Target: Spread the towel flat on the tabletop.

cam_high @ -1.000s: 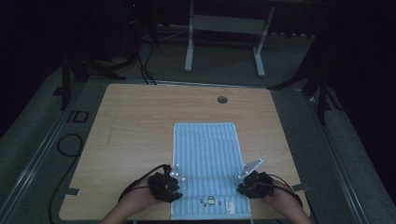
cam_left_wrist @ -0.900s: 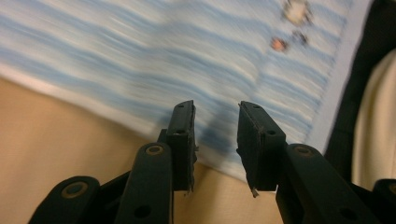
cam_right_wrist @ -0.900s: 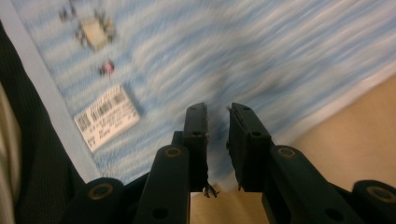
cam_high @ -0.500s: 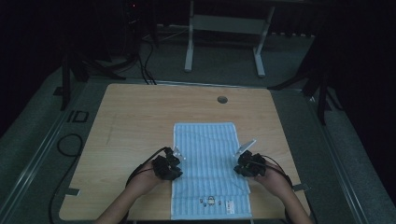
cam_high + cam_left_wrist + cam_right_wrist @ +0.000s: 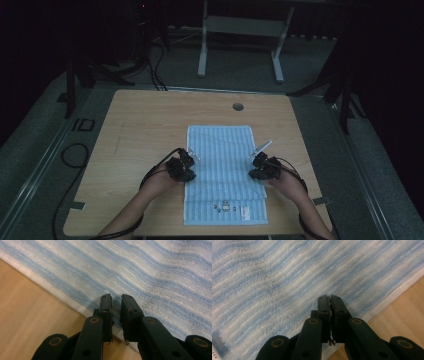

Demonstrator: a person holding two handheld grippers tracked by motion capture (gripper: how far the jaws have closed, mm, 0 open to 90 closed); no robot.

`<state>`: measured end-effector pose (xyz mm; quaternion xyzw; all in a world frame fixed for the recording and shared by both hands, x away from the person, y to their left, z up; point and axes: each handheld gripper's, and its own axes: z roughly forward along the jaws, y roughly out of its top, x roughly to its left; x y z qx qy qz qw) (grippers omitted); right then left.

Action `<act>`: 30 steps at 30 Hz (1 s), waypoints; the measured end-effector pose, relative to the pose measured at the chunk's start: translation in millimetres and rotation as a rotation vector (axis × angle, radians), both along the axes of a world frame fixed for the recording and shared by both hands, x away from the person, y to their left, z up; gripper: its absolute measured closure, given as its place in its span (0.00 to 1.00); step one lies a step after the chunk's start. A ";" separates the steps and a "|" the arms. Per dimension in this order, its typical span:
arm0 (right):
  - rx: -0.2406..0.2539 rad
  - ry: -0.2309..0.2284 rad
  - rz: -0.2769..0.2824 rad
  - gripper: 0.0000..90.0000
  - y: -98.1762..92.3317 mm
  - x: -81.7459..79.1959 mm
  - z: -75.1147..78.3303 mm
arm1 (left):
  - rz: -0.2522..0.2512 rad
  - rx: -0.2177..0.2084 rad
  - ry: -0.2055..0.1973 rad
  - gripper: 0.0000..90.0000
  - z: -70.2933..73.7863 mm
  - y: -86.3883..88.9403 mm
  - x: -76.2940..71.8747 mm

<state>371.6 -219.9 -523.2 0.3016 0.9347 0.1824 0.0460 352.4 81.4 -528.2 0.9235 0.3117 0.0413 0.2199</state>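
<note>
A light-blue striped towel (image 5: pixel 225 170) lies flat and lengthwise on the wooden table (image 5: pixel 140 130). My left gripper (image 5: pixel 187 162) is at the towel's left edge, about halfway along it. In the left gripper view its tips (image 5: pixel 116 298) hover over the towel's (image 5: pixel 150 270) white hem; the jaws have just been closing and stand a narrow slit apart, with nothing between them. My right gripper (image 5: pixel 257 162) is at the opposite edge. In the right gripper view its jaws (image 5: pixel 330 298) are pressed together over the towel (image 5: pixel 287 277), just inside the hem.
A small printed motif (image 5: pixel 224 206) and a white label (image 5: pixel 245 211) mark the towel's near end. A round cable hole (image 5: pixel 238 106) sits near the table's far edge. Beyond the table stands a metal frame (image 5: pixel 240 45); cables (image 5: pixel 70 155) lie on the floor at left.
Both hands have slid away from the towel's near end, along its side edges toward the middle. The towel has stayed flat and in place.
</note>
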 end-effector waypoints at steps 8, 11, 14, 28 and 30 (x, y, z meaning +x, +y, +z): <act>-0.009 0.007 -0.024 0.96 -1.0 23.1 0.7 | 0.009 0.027 -0.001 0.88 1.4 -6.2 20.6; -0.007 0.010 -0.035 0.96 -1.6 31.6 0.7 | 0.010 0.035 0.000 0.88 1.8 -8.5 27.8; -0.012 0.009 -0.046 0.96 -1.3 40.4 0.9 | 0.011 0.040 -0.002 0.87 2.0 -9.8 35.9; -0.030 0.023 -0.089 0.89 3.0 66.1 2.1 | 0.055 0.035 -0.003 0.87 4.8 -19.3 60.1; -0.033 0.029 -0.099 0.85 3.4 63.2 3.1 | 0.042 0.022 -0.003 0.84 10.8 -18.3 54.8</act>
